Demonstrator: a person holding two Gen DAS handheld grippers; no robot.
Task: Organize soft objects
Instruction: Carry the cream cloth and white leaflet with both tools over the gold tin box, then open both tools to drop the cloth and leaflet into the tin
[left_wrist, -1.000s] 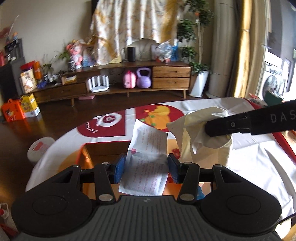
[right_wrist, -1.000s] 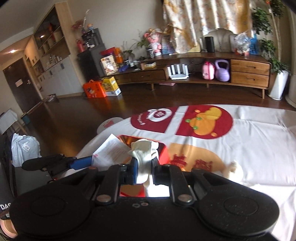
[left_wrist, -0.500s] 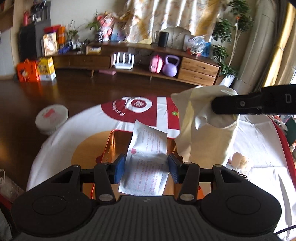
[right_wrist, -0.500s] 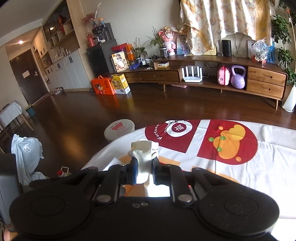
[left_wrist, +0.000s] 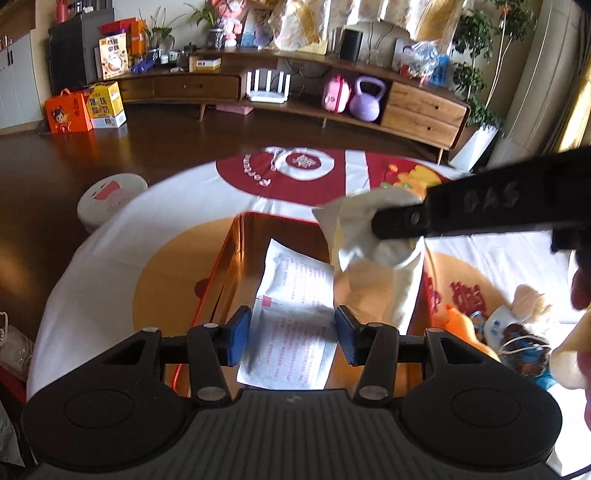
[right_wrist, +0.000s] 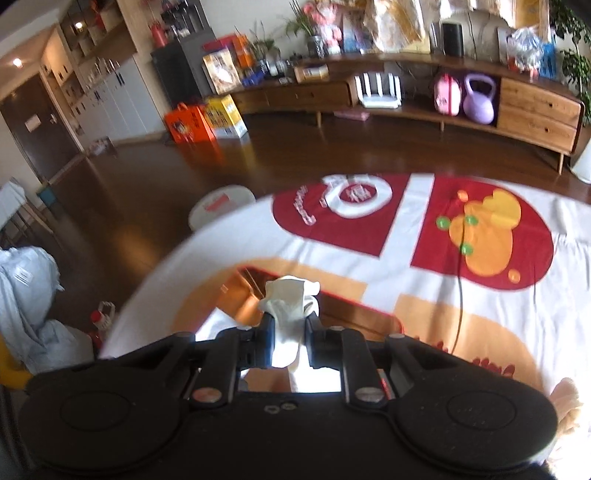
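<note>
My left gripper (left_wrist: 291, 321) is shut on a white printed packet (left_wrist: 295, 291), held flat between its blue pads over an open red-and-gold box (left_wrist: 225, 280). In the left wrist view my right gripper (left_wrist: 376, 225) reaches in from the right, shut on a cream cloth (left_wrist: 384, 273) that hangs down over the box's right side. In the right wrist view the same cloth (right_wrist: 290, 299) bunches up between the right gripper's (right_wrist: 290, 325) pads, above the box (right_wrist: 240, 291).
The box sits on a round table under a white cloth with red and orange prints (left_wrist: 303, 166). Plush toys (left_wrist: 517, 321) lie to the right of the box. A hand (left_wrist: 580, 291) shows at the right edge. The table edge drops to a dark floor with a white round device (left_wrist: 110, 195).
Both grippers have sunk and tipped downward toward the box. The cream cloth now hangs lower, over the box's right side. Both grips look unchanged.
</note>
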